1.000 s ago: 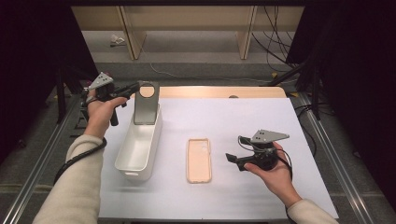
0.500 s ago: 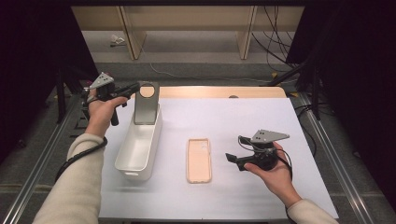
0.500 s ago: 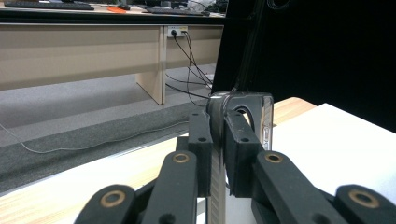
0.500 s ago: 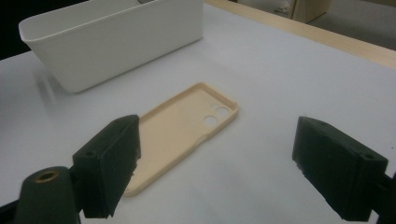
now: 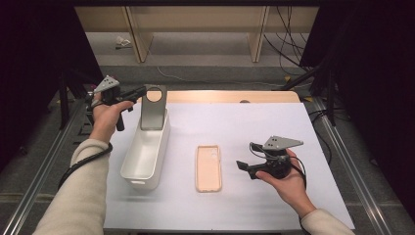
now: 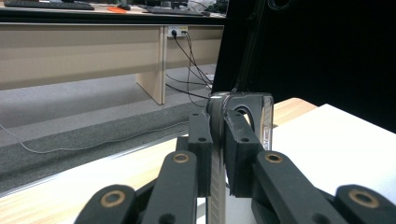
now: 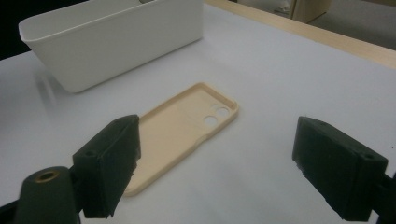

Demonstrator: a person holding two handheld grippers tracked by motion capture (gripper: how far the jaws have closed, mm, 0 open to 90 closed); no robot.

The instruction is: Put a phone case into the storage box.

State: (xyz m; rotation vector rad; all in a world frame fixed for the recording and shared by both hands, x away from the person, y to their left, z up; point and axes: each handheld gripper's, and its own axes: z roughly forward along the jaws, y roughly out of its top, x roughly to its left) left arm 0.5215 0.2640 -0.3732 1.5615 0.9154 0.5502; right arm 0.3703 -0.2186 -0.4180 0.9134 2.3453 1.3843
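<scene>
A grey phone case [image 5: 153,108] with a round cutout stands upright over the far end of the white bin [image 5: 146,153]. My left gripper [image 5: 139,92] is shut on its top edge; in the left gripper view the two jaws pinch the grey case [image 6: 243,116]. A beige phone case [image 5: 208,167] lies flat on the white mat, hollow side up. My right gripper [image 5: 242,167] is open, just right of it. In the right gripper view the beige case [image 7: 180,130] lies between and beyond the open jaws, with the bin [image 7: 112,39] farther off.
The white mat [image 5: 254,127] covers a wooden table [image 5: 220,96]. Metal rails [image 5: 347,161] run along both sides. Dark screens stand at left and right. Cables lie on the floor beyond the table.
</scene>
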